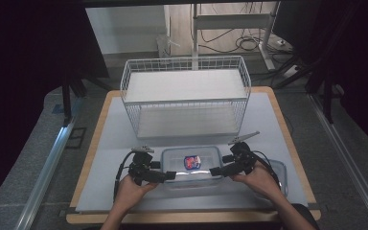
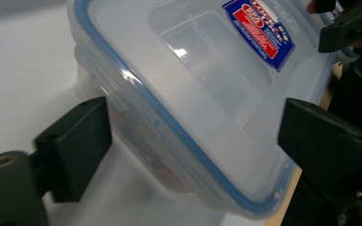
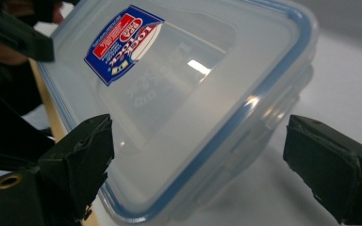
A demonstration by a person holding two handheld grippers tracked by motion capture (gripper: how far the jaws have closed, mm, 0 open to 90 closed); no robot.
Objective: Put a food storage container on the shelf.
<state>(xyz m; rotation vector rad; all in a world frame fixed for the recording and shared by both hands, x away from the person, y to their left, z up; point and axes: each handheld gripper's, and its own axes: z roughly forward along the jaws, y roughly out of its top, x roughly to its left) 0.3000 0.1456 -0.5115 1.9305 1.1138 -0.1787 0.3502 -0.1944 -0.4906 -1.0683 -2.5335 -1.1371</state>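
Note:
A clear plastic container (image 1: 191, 165) with a blue-sealed lid and a red and blue label (image 1: 192, 162) sits near the table's front edge. My left gripper (image 1: 169, 176) is at its left end and my right gripper (image 1: 216, 171) at its right end. In the left gripper view the open left gripper (image 2: 193, 146) straddles a corner of the container (image 2: 184, 89), with the other gripper (image 2: 349, 23) beyond. In the right gripper view the open right gripper (image 3: 198, 160) straddles the opposite corner of the container (image 3: 188, 94). Neither pair of jaws is closed against the box.
A white wire basket (image 1: 187, 96) with a shelf stands at the back of the grey mat (image 1: 110, 143). A second clear container (image 1: 279, 171) lies under the right hand at the front right. The wooden table edge (image 1: 191, 218) runs along the front.

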